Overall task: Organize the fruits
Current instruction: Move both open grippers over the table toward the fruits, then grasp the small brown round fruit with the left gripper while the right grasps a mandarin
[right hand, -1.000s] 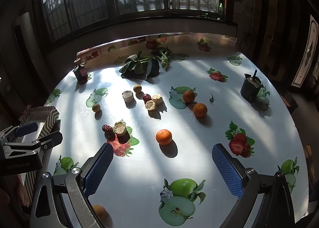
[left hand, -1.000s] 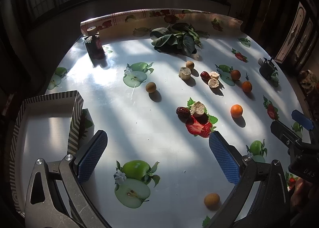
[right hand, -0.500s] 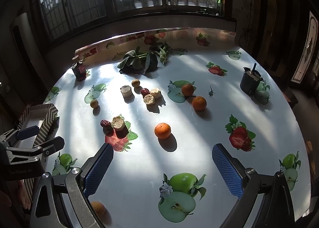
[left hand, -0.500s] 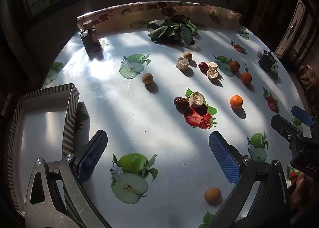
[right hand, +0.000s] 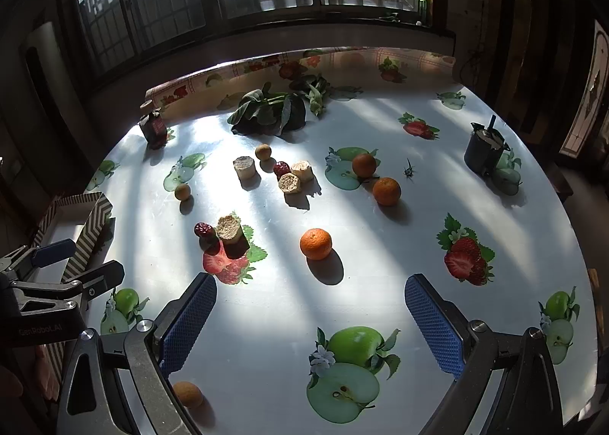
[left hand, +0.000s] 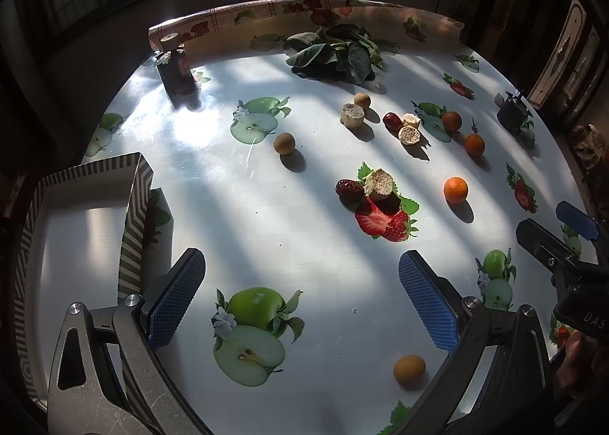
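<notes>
Three oranges lie on the round table: the nearest orange (right hand: 315,243) (left hand: 455,189) and two farther ones (right hand: 386,191) (right hand: 364,165). Red dates (right hand: 204,230) (right hand: 281,168), brown longans (right hand: 182,191) (right hand: 263,151) (left hand: 409,369) and beige cut chunks (right hand: 229,228) are scattered mid-table. A striped box (left hand: 80,214) sits at the left edge. My left gripper (left hand: 300,298) is open and empty above the near table. My right gripper (right hand: 310,317) is open and empty, the nearest orange ahead between its fingers.
Leafy greens (left hand: 335,54) lie at the far side before a rolled tablecloth (left hand: 304,16). A dark bottle (left hand: 175,69) stands far left, a dark cup (right hand: 483,151) far right. The cloth has printed apples and strawberries.
Both grippers have drifted slightly back and up; the table items sit a little farther in view. Both stay open and empty.
</notes>
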A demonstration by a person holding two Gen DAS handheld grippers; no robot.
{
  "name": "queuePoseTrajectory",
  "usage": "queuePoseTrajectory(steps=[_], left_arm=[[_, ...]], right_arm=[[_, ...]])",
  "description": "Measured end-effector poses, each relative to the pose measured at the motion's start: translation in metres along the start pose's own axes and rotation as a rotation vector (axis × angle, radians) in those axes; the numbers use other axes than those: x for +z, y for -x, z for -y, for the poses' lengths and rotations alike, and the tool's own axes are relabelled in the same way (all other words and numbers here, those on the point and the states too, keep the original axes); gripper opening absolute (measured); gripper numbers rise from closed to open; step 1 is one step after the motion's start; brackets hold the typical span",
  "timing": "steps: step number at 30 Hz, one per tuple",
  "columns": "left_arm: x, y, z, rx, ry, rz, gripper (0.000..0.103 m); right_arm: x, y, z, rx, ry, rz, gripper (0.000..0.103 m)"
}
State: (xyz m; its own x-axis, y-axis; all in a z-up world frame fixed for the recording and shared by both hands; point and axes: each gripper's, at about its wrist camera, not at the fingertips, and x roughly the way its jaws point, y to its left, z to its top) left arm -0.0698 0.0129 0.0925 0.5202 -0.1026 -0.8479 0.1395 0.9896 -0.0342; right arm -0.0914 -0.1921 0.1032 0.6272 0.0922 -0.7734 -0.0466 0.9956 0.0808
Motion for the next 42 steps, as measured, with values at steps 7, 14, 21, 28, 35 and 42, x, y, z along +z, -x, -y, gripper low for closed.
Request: queuePoseTrajectory(steps=[7,14,21,28,35,42], left_arm=[[0.001,-0.003,0.001,0.001,-0.01,-0.01,0.103],[-0.003,-0.008,0.004,0.007,-0.007,-0.031,0.103],[-0.007,-0.012,0.009,0.012,-0.015,-0.053,0.103],[-0.016,-0.018,0.016,0.017,-0.026,-0.089,0.103],[-0.043,-0.019,0.028,-0.046,-0.093,-0.17,0.103],[-0.068,-0.029,0.052,-0.122,-0.189,-0.245,0.099]], right_arm=[[0.0,-0.002,0.003,0.001,-0.012,-0.007,0.1],[-0.002,-0.006,0.003,0.003,-0.009,-0.019,0.1],[-0.004,-0.009,0.007,0.004,-0.016,-0.033,0.1],[-0.009,-0.013,0.011,0.015,-0.023,-0.052,0.1],[-0.01,-0.015,0.012,0.022,-0.007,-0.063,0.1],[-0.015,-0.022,0.015,0.051,-0.008,-0.086,0.098]])
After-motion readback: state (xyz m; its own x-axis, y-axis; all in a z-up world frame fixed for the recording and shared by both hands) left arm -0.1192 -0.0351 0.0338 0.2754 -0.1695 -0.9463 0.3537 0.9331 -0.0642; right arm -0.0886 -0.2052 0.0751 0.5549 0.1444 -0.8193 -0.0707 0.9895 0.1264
